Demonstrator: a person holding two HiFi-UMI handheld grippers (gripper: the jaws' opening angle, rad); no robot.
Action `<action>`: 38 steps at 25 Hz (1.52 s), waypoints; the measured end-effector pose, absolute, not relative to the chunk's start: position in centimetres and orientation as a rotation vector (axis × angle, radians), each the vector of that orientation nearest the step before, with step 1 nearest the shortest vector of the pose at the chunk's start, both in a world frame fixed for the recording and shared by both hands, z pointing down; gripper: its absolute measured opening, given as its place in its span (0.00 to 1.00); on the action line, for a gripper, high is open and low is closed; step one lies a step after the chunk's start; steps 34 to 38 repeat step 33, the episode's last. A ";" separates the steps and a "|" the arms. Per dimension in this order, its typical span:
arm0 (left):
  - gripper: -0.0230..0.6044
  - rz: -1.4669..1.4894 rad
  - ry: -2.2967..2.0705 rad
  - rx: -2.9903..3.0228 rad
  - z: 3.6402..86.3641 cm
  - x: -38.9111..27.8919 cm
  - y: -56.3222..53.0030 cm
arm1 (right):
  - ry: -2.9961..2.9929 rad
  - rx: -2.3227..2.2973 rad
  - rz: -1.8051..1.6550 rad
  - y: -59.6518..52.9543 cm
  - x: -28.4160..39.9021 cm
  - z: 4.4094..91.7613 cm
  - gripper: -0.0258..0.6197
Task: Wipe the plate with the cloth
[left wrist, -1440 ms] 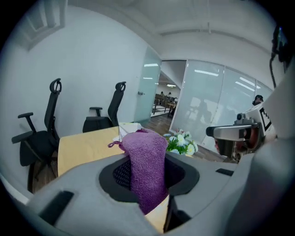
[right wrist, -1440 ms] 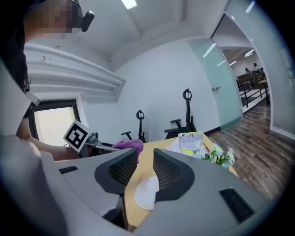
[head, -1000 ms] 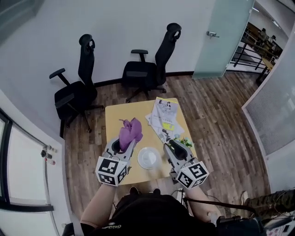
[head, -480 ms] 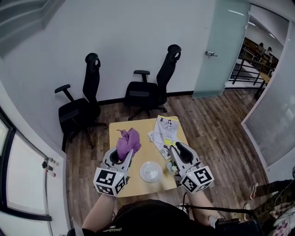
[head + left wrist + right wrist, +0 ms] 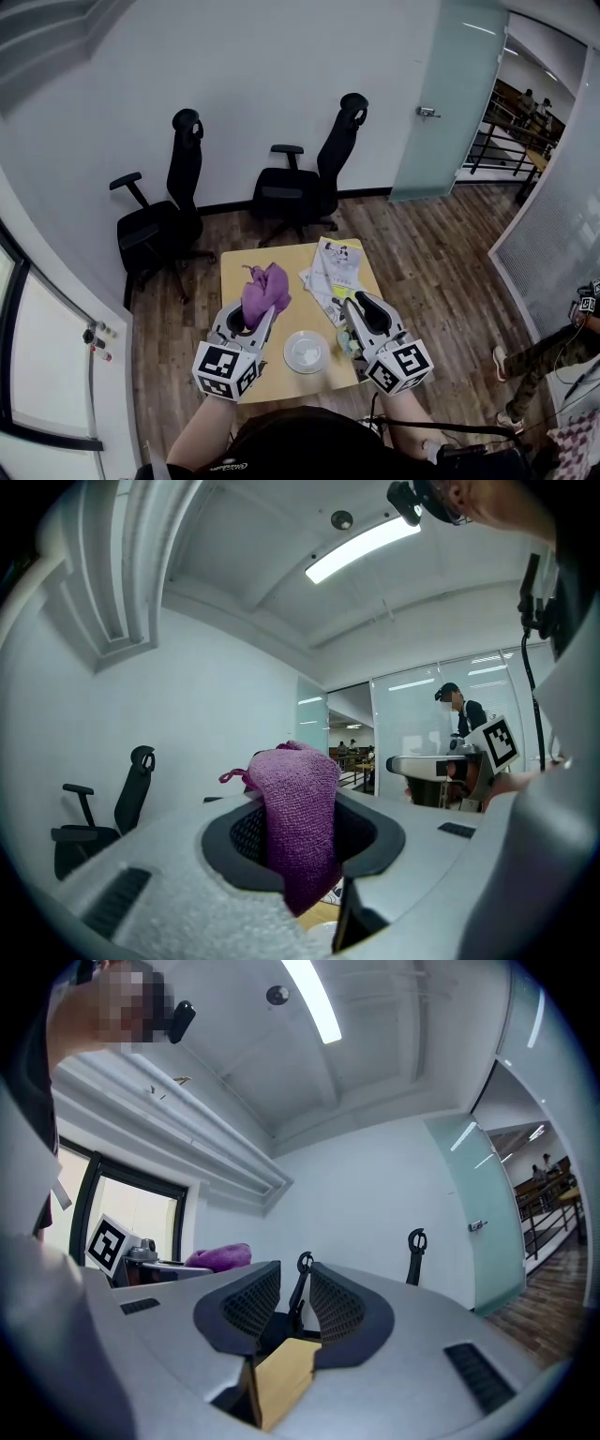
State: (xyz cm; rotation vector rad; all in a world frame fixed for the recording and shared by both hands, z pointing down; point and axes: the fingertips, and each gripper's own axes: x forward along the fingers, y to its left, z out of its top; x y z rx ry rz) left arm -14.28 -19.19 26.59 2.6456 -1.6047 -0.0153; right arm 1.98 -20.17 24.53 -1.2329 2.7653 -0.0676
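Observation:
A small round clear plate (image 5: 306,351) lies on the yellow wooden table (image 5: 234,267), near its front edge. My left gripper (image 5: 251,314) hovers left of the plate, raised off the table, shut on a purple cloth (image 5: 265,290). In the left gripper view the purple cloth (image 5: 298,829) stands bunched between the jaws and hangs below them. My right gripper (image 5: 360,313) is held right of the plate, above the table's right edge. In the right gripper view the right gripper (image 5: 292,1302) is open by a narrow gap with nothing in it.
Printed papers (image 5: 332,262) lie at the table's far right, with a small green item (image 5: 345,339) under the right gripper. Two black office chairs (image 5: 164,220) (image 5: 305,187) stand behind the table. A glass door (image 5: 450,94) is at the back right, and a person (image 5: 562,342) stands at the right edge.
The head view has tilted up a little. Both grippers hold about the same places beside the plate, cloth still gripped. A person has come into view at the right edge.

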 end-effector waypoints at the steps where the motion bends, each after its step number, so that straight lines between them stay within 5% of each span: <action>1: 0.23 -0.013 -1.603 2.646 26.7 -14.3 -19.2 | 2.762 -1.235 -0.061 -20.2 1.9 24.5 0.19; 38: 0.23 0.066 -1.520 2.655 28.4 -14.0 -19.6 | 2.794 -1.240 -0.098 -20.6 0.7 25.9 0.18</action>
